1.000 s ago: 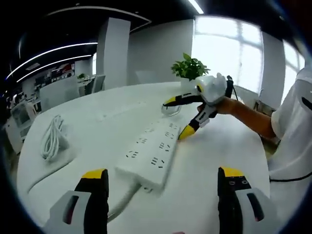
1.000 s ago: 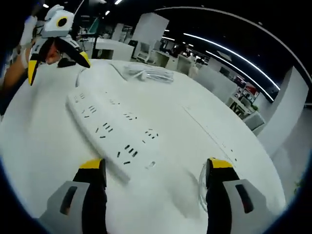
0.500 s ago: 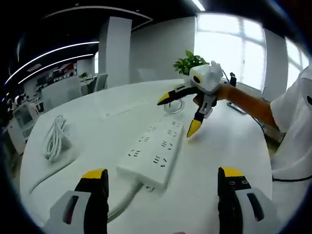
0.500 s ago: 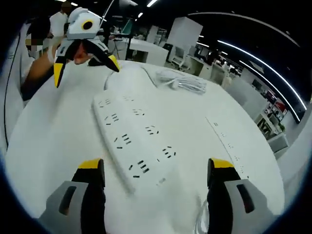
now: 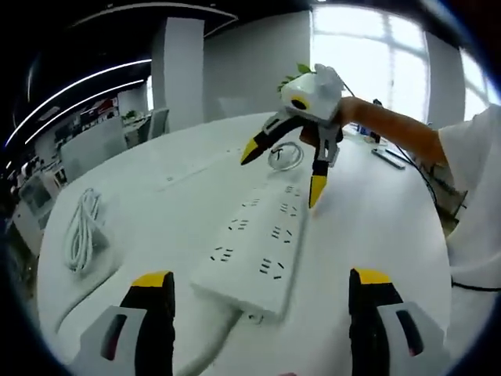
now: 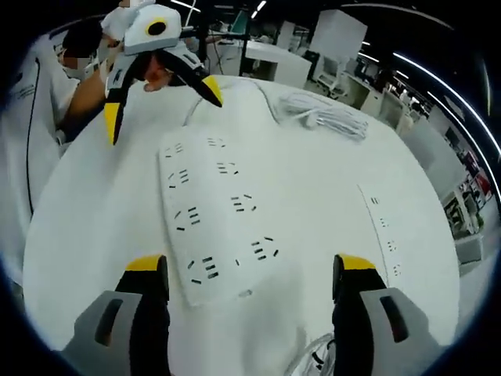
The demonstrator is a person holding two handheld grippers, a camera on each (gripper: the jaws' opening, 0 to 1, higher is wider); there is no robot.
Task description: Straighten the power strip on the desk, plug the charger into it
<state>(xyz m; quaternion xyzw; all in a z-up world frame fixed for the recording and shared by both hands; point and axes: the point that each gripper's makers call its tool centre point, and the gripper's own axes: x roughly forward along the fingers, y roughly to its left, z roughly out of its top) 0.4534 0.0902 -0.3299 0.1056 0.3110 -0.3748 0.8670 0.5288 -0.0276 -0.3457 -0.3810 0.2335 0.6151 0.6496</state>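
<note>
Power strip [image 5: 254,243] flat on white worktop [image 5: 156,211], just ahead of left gripper [image 5: 262,313], long axis running away toward right gripper [image 5: 286,168]. Left gripper's fingers spread wide, holding nothing, yellow-tipped, low over worktop edge. Strip's cable leaves near end, bends left past left finger. Sockets face up in two rows.

Bundled white cable [image 5: 81,227] lying on worktop to left of strip, well apart from it.

At strip's far end, right gripper hangs above it, fingers parted and empty, one tip [image 5: 315,192] pointing down close to strip's far right corner; contact cannot be told. Small coil of wire [image 5: 283,155] on worktop just beyond. Person's forearm [image 5: 387,129] behind gripper; potted plant [image 5: 301,72] further back.

In right gripper view: own gripper [image 6: 250,305] open, strip [image 6: 219,215] between and ahead of fingers, bundled cable [image 6: 325,117] far right, left gripper [image 6: 160,78] hovering open over far end. Second, slim strip [image 6: 385,235] lying on worktop to right.
</note>
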